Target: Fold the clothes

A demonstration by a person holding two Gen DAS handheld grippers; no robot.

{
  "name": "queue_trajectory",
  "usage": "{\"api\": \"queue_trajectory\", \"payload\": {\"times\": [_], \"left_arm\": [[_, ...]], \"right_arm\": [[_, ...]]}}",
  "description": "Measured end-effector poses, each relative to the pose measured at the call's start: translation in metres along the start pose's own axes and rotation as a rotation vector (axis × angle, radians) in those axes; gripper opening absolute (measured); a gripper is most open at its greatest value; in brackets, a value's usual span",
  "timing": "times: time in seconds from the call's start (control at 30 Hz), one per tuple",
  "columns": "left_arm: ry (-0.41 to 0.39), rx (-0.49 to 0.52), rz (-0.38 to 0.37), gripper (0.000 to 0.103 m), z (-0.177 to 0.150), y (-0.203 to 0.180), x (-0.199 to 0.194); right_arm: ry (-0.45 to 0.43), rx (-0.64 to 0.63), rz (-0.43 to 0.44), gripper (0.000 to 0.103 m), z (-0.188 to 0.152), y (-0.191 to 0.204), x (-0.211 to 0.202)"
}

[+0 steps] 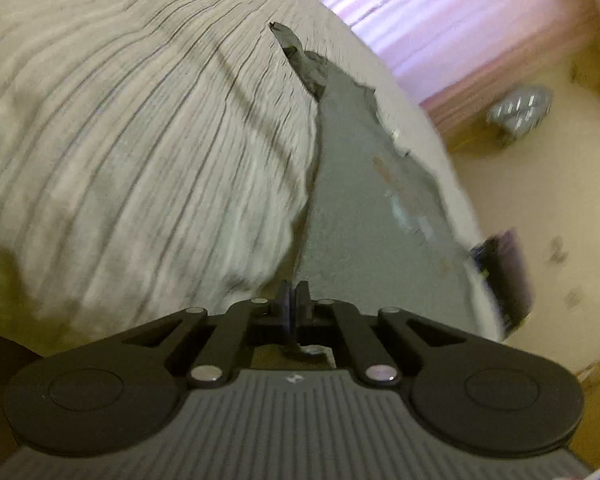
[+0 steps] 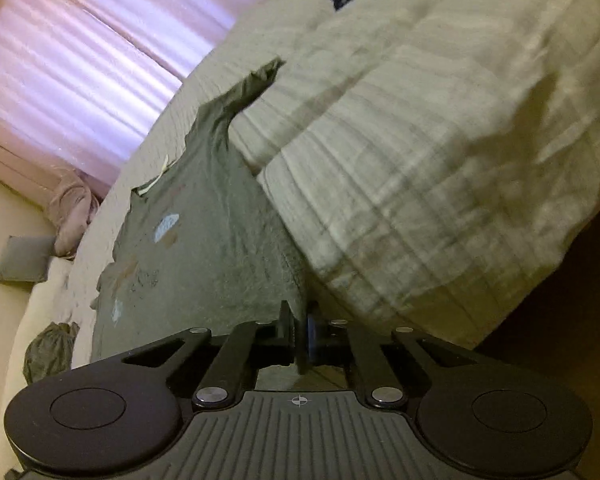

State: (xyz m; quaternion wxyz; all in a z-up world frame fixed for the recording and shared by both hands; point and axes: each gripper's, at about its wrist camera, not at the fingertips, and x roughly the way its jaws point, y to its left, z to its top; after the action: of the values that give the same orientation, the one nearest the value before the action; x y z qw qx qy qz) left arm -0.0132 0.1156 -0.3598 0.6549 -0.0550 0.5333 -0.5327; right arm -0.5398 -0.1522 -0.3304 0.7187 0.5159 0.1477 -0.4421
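The left hand-held gripper (image 1: 296, 300) has its two fingers pressed together on the near edge of a grey-green T-shirt (image 1: 364, 208); cloth is pinched between the pads and a scrap of it shows behind them, above the ribbed grey body; ahead of the fingers the shirt stretches away in a long narrow wedge over the bed (image 1: 428, 136), ending in a dark, crumpled sleeve tip; faint printed patches run along the shirt's right part; to the left of the fingers a pale striped blanket (image 1: 140, 140) bulges high and overlaps the shirt's left edge; far ahead and to the right hangs a pink curtain (image 1: 440, 12); a dark boxy item, too blurred to identify, sits at the bed's right edge.

The right hand-held gripper (image 2: 298, 322) is likewise closed, pinching the shirt's near hem; the T-shirt (image 2: 204, 240) spreads ahead and to the left of the fingers, flat on the bed, with a pale blue print patch and a light neck label further off; one sleeve reaches ahead towards the top of the view; to the right of the fingers the striped blanket (image 2: 440, 160) lies heaped, covering the shirt's right side; far left, beyond the bed's edge, a small grey cushion (image 2: 20, 258) and a crumpled olive bundle (image 2: 50, 350) lie on the floor; the pink curtain (image 2: 80, 48) fills the upper left.
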Motion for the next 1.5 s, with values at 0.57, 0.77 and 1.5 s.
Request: {"api": "queue_trajectory", "payload": {"times": [0.57, 0.77, 1.5], "left_arm": [[-0.081, 0.334, 0.144, 0.021, 0.033, -0.120, 0.025], [0.035, 0.310, 0.248, 0.025, -0.008, -0.120, 0.069], [-0.017, 0.474, 0.361, 0.044, -0.067, -0.184, -0.031]], "right_arm": [[-0.174, -0.670, -0.273, 0.079, -0.008, 0.169, 0.023], [-0.030, -0.726, -0.329, 0.079, -0.049, 0.174, 0.092], [-0.051, -0.627, -0.329, 0.079, -0.116, 0.188, -0.035]]}}
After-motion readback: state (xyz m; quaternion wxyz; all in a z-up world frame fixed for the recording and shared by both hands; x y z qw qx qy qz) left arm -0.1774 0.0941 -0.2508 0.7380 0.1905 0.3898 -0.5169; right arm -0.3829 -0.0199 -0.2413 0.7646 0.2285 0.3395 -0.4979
